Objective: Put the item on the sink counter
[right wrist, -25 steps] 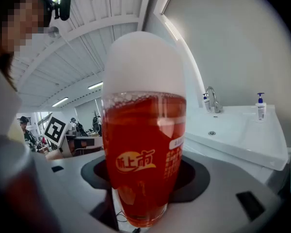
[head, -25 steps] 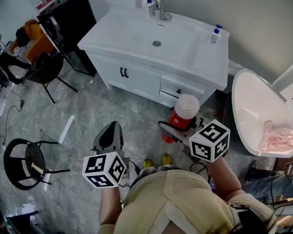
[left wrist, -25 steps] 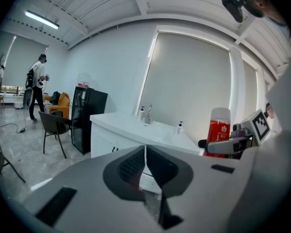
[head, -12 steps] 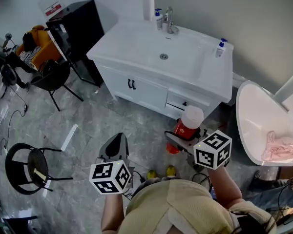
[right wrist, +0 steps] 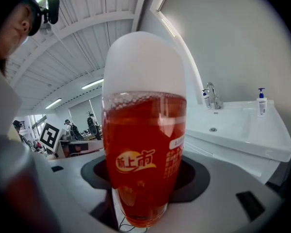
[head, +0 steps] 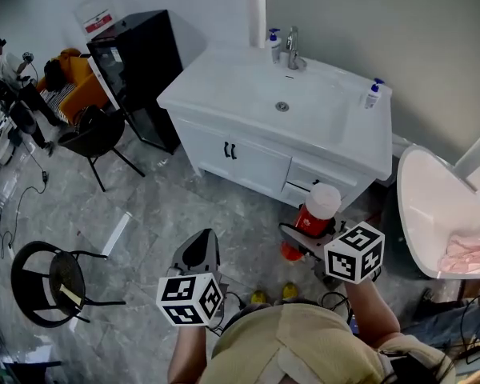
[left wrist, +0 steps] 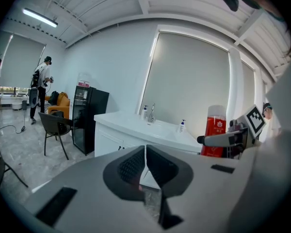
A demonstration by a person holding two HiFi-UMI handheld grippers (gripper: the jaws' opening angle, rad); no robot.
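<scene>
Head view: had the red bottle (head: 316, 210) clamped upright in the right claw (head: 310, 229), over the floor on the near side of the white counter (head: 360, 146), not on it. Left claw (head: 198, 250) hung lower left.

Left gripper view: jaws pressed together, nothing between, bottle off right.

Right gripper view: jaws squeezed round the bottle's red body, counter far right.

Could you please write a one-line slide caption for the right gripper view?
Right gripper clamps a white-capped red bottle, with the white sink counter ahead.
</scene>
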